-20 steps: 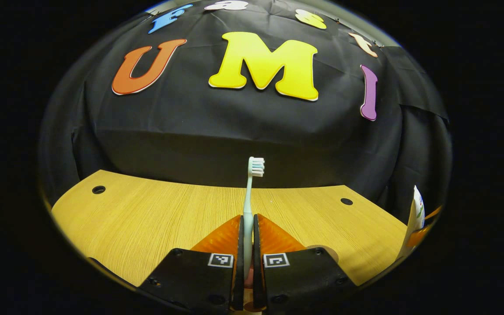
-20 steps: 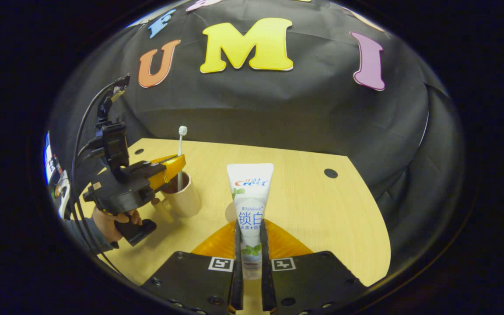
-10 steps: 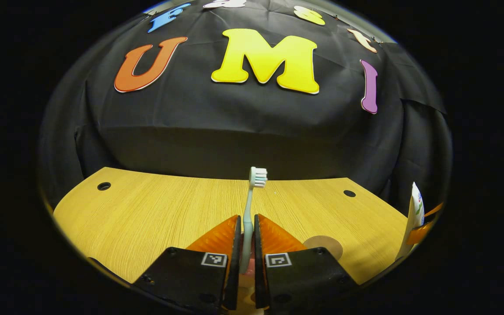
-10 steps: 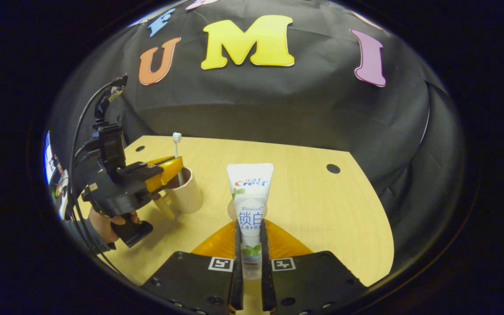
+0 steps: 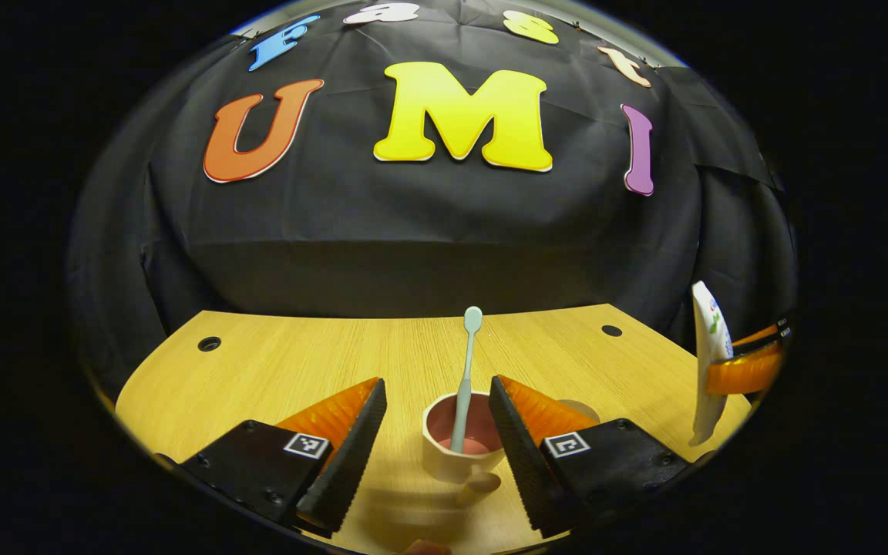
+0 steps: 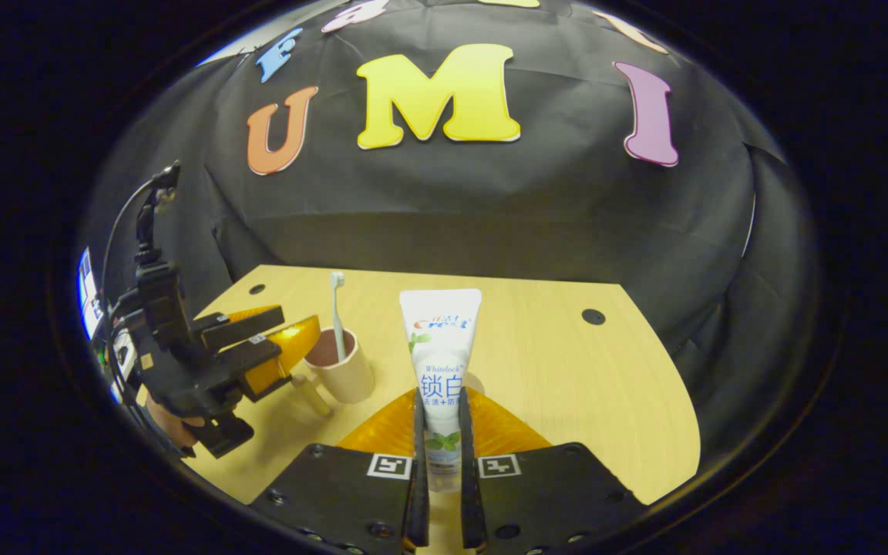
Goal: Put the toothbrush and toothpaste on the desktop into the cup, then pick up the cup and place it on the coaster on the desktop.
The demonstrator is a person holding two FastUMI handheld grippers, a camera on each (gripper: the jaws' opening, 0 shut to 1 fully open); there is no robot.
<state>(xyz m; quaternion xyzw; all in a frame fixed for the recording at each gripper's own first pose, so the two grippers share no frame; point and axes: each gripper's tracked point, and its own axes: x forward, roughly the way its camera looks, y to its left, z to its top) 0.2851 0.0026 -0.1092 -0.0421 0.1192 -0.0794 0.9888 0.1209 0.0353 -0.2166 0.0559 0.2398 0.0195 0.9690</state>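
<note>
Standing bristle-end up in the cup [image 5: 462, 447], leaning against the far rim: toothbrush [image 5: 465, 378], handle end down inside; seen again from the right gripper view as a pale stick rising out of the same cup [image 6: 344, 370], toothbrush [image 6: 337, 312] free of any finger; cup resting on the wooden desktop [image 5: 282, 370], its handle turned toward the left gripper's camera; just beyond the cup's right side, partly hidden behind a finger, the round coaster [image 5: 583, 407], flat on the wood; straddling the cup without touching it, left gripper [image 5: 438, 422], jaws spread wide apart and holding nothing; farther off in the right gripper view, same left gripper [image 6: 278, 339] held by a hand [image 6: 170, 416] beside the cup; clamped upright between closed jaws, crimped end up: toothpaste [image 6: 441, 370], gripped near its cap end by the right gripper [image 6: 439, 439], raised above the desktop [image 6: 567, 385]; toothpaste [image 5: 708, 362] also at the right edge of the left gripper view, well apart from the cup.
</note>
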